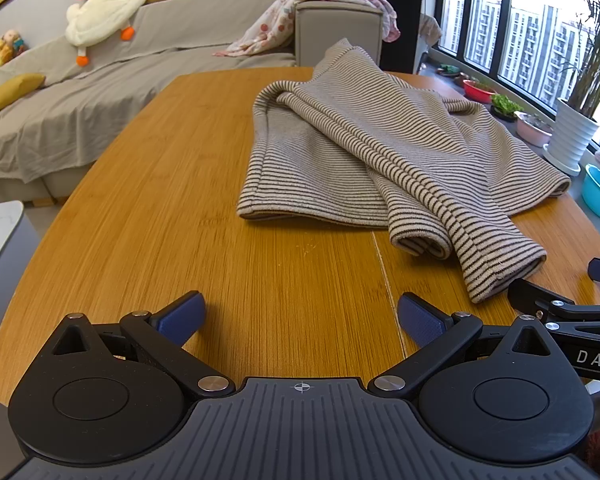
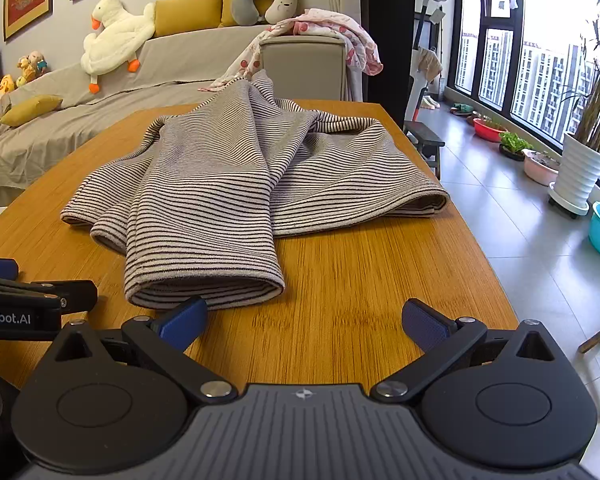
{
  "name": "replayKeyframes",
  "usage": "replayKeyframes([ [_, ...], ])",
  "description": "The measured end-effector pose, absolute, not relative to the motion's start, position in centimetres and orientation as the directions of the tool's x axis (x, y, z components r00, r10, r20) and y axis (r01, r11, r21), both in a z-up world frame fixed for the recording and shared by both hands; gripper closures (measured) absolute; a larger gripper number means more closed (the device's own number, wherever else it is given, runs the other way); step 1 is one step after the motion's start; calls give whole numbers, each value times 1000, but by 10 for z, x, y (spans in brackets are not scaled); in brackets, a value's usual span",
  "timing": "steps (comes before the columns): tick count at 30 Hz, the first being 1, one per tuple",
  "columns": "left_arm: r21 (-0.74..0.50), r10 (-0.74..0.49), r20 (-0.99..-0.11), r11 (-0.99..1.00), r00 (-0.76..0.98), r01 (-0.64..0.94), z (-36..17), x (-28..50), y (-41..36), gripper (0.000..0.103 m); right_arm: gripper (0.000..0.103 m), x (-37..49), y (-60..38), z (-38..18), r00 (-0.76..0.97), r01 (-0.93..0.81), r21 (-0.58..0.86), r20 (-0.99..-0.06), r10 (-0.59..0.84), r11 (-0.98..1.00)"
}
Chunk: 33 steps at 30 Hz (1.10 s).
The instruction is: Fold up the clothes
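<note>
Two grippers, left gripper [image 1: 300, 314] and right gripper [image 2: 304, 318], hover with jaws spread wide and empty over the wooden worktop [image 1: 180, 200]; a striped garment [image 1: 380, 148] lies rumpled there, just ahead.

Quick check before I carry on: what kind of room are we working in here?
Most likely a home living room. A covered sofa with a plush duck sits behind the wooden table holding the striped garment, and potted plants line a large window.
</note>
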<state>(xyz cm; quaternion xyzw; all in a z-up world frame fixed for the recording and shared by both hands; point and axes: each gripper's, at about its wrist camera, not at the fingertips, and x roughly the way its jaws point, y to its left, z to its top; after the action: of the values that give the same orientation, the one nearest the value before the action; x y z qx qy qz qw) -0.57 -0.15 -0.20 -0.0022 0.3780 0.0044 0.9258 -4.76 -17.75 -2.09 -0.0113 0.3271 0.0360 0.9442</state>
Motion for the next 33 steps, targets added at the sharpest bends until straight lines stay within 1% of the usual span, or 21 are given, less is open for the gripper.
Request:
replayKeyframes([
  [26,-9,-12,-693,1000,721,9,-2,-6,1,0,0,-49,-179,-20,783,-97,8,-617,81,995],
  [27,-26,-29,-692,1000,721,15,-1,-6,3,0,0,-49,-180,-20,782,-116,11,-616,98,993],
  [29,-124,-121,-684,991,719,48,6,-5,14,0,0,-48,-183,-18,771,-156,30,-622,140,987],
  [31,-251,-240,-651,963,720,93,17,-2,31,0,0,-43,-197,-8,746,-212,120,-622,239,970],
  [32,-296,-287,-627,948,724,120,24,1,38,0,0,-40,-204,-2,731,-239,166,-618,290,957],
  [33,-322,-324,-606,935,726,149,33,7,43,0,0,-37,-214,7,738,-252,211,-589,329,944],
])
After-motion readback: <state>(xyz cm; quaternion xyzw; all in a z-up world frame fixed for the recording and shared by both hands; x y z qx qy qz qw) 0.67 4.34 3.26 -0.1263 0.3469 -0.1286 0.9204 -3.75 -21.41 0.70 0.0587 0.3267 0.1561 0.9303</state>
